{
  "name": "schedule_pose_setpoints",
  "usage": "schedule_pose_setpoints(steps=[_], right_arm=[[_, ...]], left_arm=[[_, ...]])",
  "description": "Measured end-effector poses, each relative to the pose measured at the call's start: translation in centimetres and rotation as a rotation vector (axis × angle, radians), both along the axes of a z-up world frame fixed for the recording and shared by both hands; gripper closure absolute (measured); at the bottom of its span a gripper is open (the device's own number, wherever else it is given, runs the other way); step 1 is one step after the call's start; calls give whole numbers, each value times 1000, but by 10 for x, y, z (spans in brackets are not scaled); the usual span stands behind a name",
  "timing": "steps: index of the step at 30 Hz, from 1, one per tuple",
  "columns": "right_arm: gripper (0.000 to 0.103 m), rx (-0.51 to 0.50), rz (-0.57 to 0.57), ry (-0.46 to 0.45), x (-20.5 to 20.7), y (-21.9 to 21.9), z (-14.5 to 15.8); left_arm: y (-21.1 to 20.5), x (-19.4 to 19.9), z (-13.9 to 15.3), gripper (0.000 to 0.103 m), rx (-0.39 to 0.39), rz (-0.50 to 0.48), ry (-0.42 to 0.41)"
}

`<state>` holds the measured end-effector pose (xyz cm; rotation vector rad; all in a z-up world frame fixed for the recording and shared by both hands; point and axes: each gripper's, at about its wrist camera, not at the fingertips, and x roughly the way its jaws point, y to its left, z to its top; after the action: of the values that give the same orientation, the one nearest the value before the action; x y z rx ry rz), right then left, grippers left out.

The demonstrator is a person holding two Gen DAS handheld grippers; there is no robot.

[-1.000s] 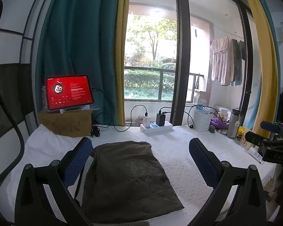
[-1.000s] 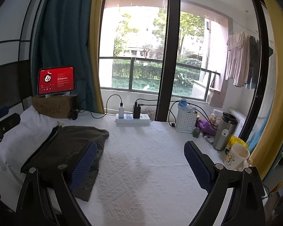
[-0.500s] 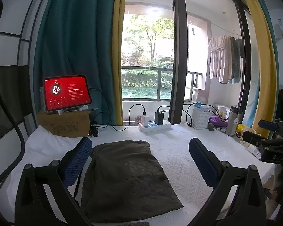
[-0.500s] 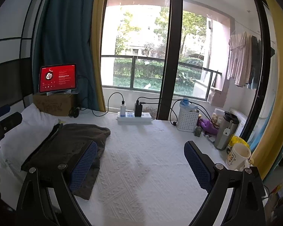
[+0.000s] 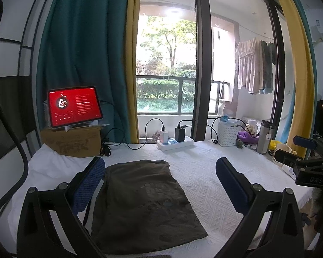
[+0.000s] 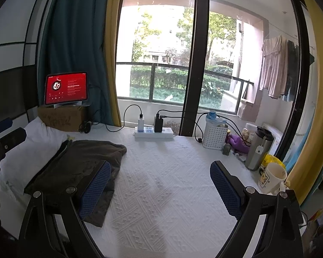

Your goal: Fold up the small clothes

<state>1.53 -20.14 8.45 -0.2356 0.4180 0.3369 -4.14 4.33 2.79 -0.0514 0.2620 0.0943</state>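
Note:
A dark olive garment [image 5: 144, 197] lies folded flat on the white textured table cover [image 5: 204, 185], in the lower middle of the left wrist view. In the right wrist view the garment [image 6: 79, 167] lies at the left. My left gripper [image 5: 159, 182] is open and empty, raised above the garment. My right gripper [image 6: 159, 185] is open and empty over bare cover, its left finger [image 6: 94, 189] above the garment's right edge. The right gripper also shows at the right edge of the left wrist view [image 5: 301, 161].
A red-screen tablet [image 5: 74, 106] stands on a cardboard box [image 5: 72, 140] at the back left. A power strip [image 5: 174, 143] with chargers, a white basket [image 5: 227, 133], a steel flask [image 6: 259, 150] and a mug [image 6: 272, 178] line the back and right. A white pillow [image 6: 30, 152] lies left.
Both grippers have tilted up slightly, so the scene sits a little lower in both views. The garment has not moved. Both stay open.

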Motion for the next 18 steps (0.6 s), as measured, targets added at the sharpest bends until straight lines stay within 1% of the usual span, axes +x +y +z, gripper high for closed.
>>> schedule_pose_setpoints(steps=[18], right_arm=[[8, 0, 0, 2, 0, -1, 0]], left_arm=[[-2, 0, 1, 1, 4, -7, 0]])
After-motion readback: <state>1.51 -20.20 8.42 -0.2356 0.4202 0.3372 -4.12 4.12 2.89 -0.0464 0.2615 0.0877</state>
